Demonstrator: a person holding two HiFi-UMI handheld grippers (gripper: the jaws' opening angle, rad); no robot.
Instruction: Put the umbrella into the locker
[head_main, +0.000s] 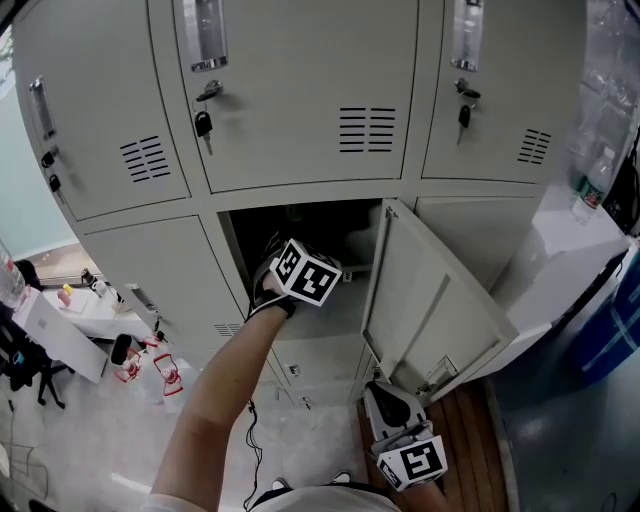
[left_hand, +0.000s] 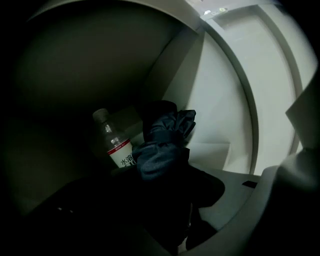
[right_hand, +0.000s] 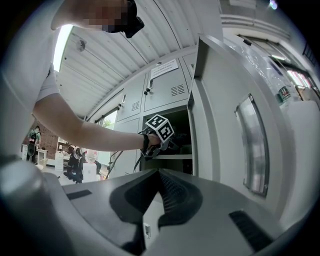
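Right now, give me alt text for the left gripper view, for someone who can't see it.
A folded dark blue umbrella, gripped in the left gripper, reaches into a dim grey locker whose right side is brightly lit. A clear water bottle with a red and white label stands just behind the umbrella, to its left.

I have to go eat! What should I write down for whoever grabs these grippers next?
Left gripper: inside the open locker, fingers closed on the dark folded umbrella.
Right gripper: shut, empty, low by the open door.
Inside: a water bottle stands beside the umbrella.
Done: door open, umbrella carried in.
To do: set it down, let go, pull the left gripper out; shutting the door probably follows.
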